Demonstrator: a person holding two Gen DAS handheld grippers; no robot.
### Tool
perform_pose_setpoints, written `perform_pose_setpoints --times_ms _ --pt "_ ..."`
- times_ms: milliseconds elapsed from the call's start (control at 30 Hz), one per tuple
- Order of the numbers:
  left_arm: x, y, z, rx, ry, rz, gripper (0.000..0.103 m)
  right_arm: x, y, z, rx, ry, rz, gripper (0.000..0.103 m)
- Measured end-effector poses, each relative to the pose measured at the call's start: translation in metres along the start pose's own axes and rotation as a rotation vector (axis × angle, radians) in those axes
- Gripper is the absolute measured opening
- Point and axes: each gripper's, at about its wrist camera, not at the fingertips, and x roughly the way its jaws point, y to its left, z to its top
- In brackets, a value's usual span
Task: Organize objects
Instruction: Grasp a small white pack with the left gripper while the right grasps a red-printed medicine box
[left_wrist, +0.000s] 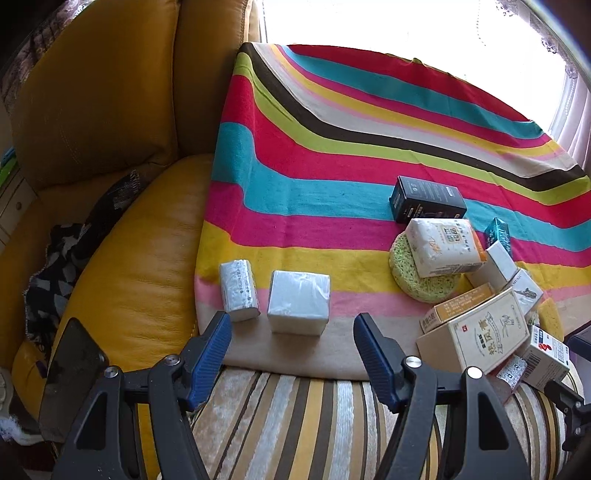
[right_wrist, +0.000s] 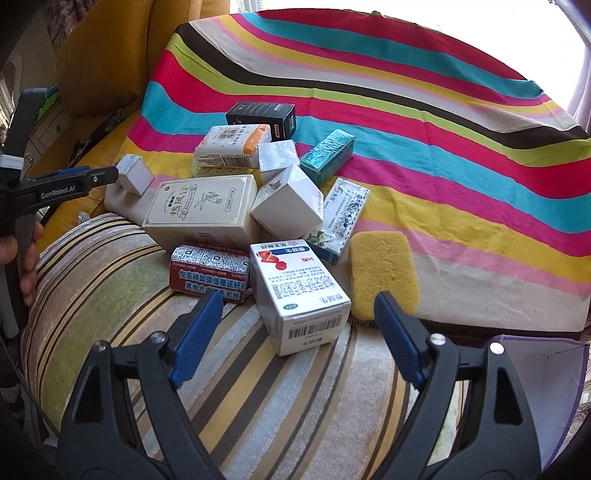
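Left gripper (left_wrist: 291, 328) with jaws apart and empty, low centre of its view, just below a white wrapped block (left_wrist: 298, 302), right gripper (right_wrist: 298, 314) spread wide around a white medicine box (right_wrist: 301, 295) without touching, lower centre, box pile (right_wrist: 236, 192) mid-left on striped cloth (right_wrist: 424, 129).

Glossy yellow leather sofa (left_wrist: 122, 236); porous yellow sponge (right_wrist: 382, 271); matt striped cloth (left_wrist: 332, 147).

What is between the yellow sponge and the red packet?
In the right wrist view, a white cardboard medicine box with a barcode sits between the rectangular yellow sponge and the shiny red packet.
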Motion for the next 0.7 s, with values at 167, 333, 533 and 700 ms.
perform_pose_setpoints --times_ms 167,333,533,700 --pt "0.014 -0.003 0.009 0.02 0.008 0.007 0.069 0.006 0.003 0.003 -0.019 0.013 0.007 0.084" --pt "0.026 -0.004 0.012 0.025 0.028 0.005 0.069 0.013 0.005 0.006 -0.028 0.034 0.017 0.076" --pt "0.037 -0.007 0.016 0.042 0.038 0.005 0.069 0.021 0.006 0.009 -0.037 0.063 0.026 0.052" --pt "0.043 -0.009 0.018 0.055 0.052 -0.01 0.048 0.025 0.008 0.009 -0.046 0.072 0.027 0.045"
